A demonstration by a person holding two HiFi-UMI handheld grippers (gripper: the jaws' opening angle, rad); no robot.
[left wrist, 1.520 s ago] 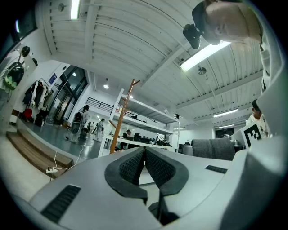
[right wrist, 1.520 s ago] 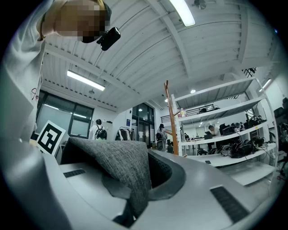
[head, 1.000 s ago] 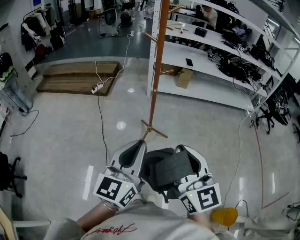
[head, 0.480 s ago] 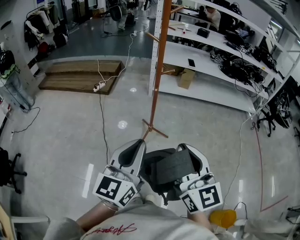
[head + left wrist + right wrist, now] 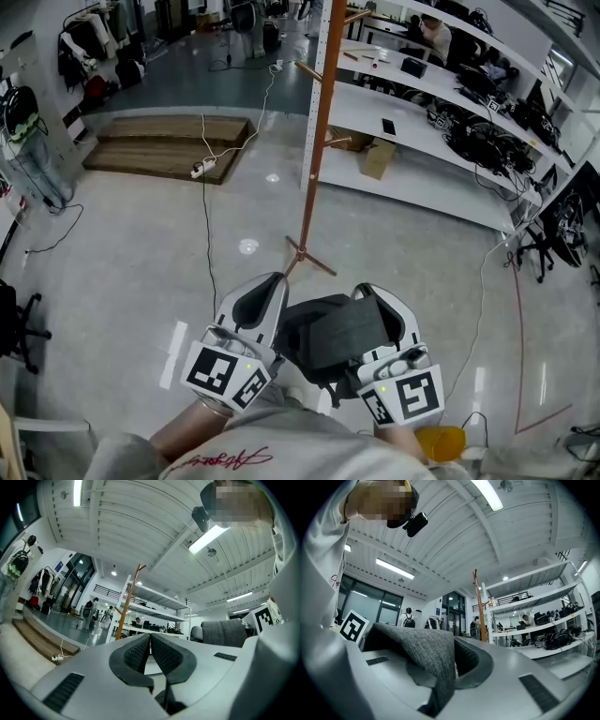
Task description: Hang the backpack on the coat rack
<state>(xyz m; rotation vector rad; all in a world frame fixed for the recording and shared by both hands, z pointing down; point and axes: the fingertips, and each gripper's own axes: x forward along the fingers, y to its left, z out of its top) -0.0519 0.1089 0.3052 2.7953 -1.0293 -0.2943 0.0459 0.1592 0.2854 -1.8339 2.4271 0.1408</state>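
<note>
The dark grey backpack (image 5: 330, 339) hangs close to my body, between the two grippers. My right gripper (image 5: 370, 298) is shut on a grey fabric strap of the backpack (image 5: 433, 656), which drapes over its left jaw. My left gripper (image 5: 265, 289) sits just left of the bag, its ribbed pads (image 5: 140, 651) pressed together with nothing between them. The bag's grey fabric (image 5: 226, 632) shows to its right. The coat rack (image 5: 315, 150), a tall orange-brown pole with pegs and a crossed foot, stands on the floor ahead. It also rises beyond the jaws in both gripper views (image 5: 126, 606) (image 5: 478, 604).
White shelving (image 5: 441, 112) with gear runs behind and right of the rack, a cardboard box (image 5: 373, 157) under it. A wooden platform (image 5: 164, 150) lies far left, and a cable with a power strip (image 5: 202, 171) crosses the glossy floor. A yellow object (image 5: 441, 441) sits near my right side.
The head view has drifted slightly. Both grippers and the backpack keep their places.
</note>
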